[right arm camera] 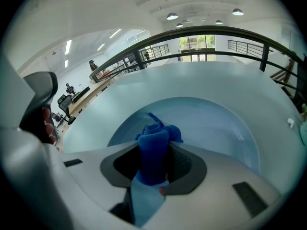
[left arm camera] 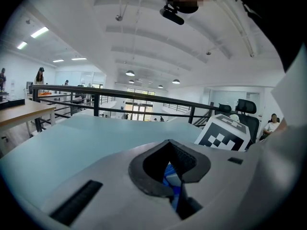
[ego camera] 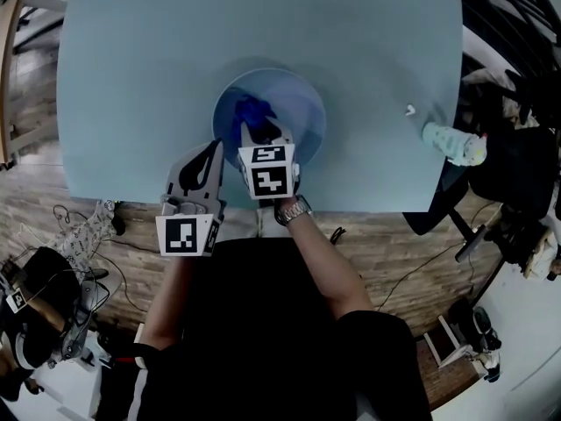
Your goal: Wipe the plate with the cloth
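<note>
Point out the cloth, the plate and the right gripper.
cloth (right arm camera: pixel 153 150), right gripper view, on the blue roll between the jaws.
plate (right arm camera: pixel 225 128), right gripper view, on its bare inner surface.
right gripper (ego camera: pixel 261 135), head view, midway between its fingertips.

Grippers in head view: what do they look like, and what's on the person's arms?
Both the left gripper and right gripper are white moulded shells with dark ribbed jaw pads, each carrying a white cube of black square markers. Black short sleeves; a metal wristwatch on the right wrist.
</note>
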Available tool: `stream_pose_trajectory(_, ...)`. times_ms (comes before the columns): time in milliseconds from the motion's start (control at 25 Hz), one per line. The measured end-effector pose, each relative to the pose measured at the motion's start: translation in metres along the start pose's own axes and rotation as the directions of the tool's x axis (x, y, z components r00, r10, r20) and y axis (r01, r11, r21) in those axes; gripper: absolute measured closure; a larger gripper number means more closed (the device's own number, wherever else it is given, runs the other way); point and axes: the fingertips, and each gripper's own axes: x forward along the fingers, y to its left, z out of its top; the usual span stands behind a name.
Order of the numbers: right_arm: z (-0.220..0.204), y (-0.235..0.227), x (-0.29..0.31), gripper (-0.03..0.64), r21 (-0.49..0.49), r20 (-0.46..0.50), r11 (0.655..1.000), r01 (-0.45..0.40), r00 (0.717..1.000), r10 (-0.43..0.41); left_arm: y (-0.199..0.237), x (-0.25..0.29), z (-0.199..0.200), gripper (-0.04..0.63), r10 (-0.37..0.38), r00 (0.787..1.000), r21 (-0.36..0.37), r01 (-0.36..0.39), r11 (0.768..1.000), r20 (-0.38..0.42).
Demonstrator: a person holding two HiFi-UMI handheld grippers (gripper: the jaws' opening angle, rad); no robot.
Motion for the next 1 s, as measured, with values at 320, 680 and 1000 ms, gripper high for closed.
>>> stream_pose_trajectory(320,-0.004,-0.029,-0.009,0.497,0.041,0.01,0.998,0.044,0.999,-0.044,-0.017,0.013,0.002,0.595,-0.055,0.998,0.018,0.055,0.998,0.007)
stream_pose_trajectory(680,-0.01,-0.067,-0.021,0.497,0.087,0.02,0.989,0.117,0.993,-0.12,-0.035,0.02,0.005,0.595,-0.104,0.995,0.033,0.103,0.994,0.008)
stream_pose_trajectory(1000,-0.017,-0.089,-0.032,0.497,0.119,-0.003,0.978,0.174,0.985,-0.175,-0.048,0.025,0.006,0.595,-0.129,0.992,0.045,0.128,0.991,0.015)
